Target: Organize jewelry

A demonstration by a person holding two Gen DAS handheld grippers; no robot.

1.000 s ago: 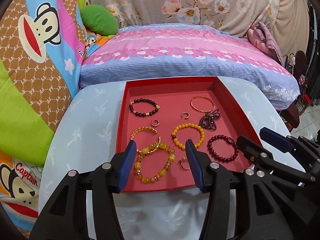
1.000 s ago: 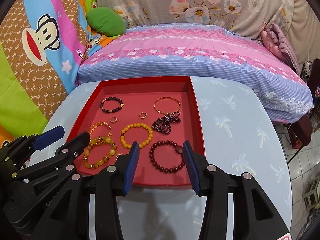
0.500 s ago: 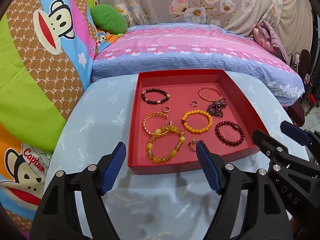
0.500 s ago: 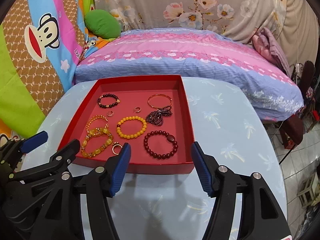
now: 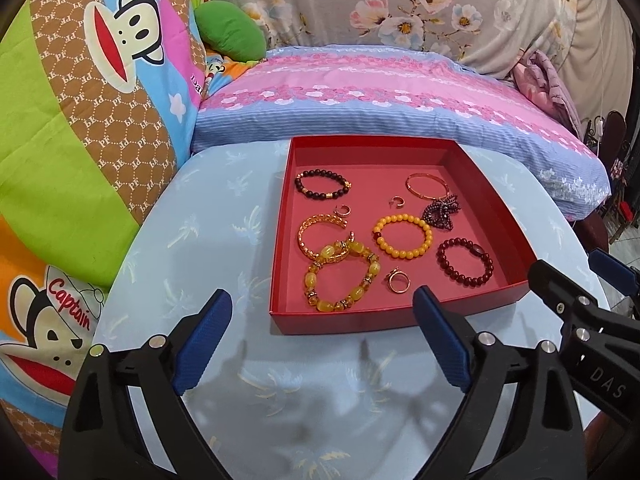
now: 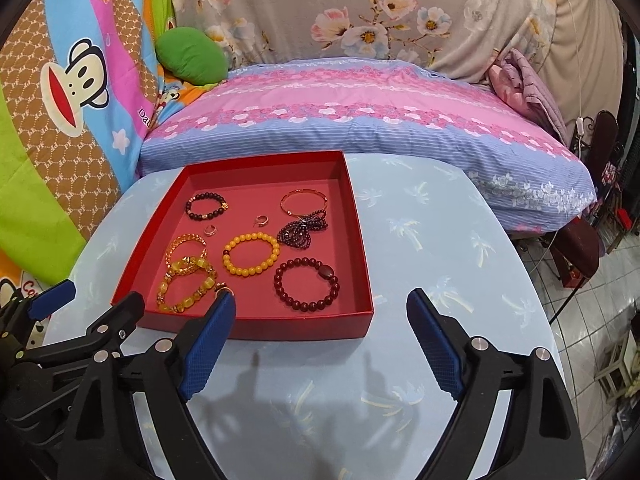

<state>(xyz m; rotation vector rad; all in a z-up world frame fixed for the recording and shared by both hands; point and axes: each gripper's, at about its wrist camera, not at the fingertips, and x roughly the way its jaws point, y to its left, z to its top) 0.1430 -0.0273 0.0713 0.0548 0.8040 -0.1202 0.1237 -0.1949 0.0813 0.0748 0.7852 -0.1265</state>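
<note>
A red tray [image 5: 400,317] [image 6: 260,326] on the light blue table holds several pieces of jewelry: a black bead bracelet [image 5: 322,185], a yellow bead bracelet [image 5: 403,237] [image 6: 251,254], a dark red bead bracelet [image 5: 465,261] [image 6: 306,283], an amber chunky bracelet [image 5: 341,276], a gold bangle [image 5: 427,186], a dark beaded bundle [image 5: 442,212] and small rings [image 5: 397,281]. My left gripper [image 5: 322,308] is open and empty, in front of the tray's near edge. My right gripper [image 6: 322,306] is open and empty, near the tray's front right corner.
The table [image 6: 432,240] has a rounded edge, with floor tiles [image 6: 580,320] beyond it on the right. A pink and blue pillow [image 5: 400,92] lies behind the tray. Colourful monkey-print bedding [image 5: 80,120] rises on the left. A green cushion [image 6: 190,54] sits at the back.
Both grippers have pulled back from over the tray towards the table's near side, and their jaws have opened wider. The jewelry has not moved.
</note>
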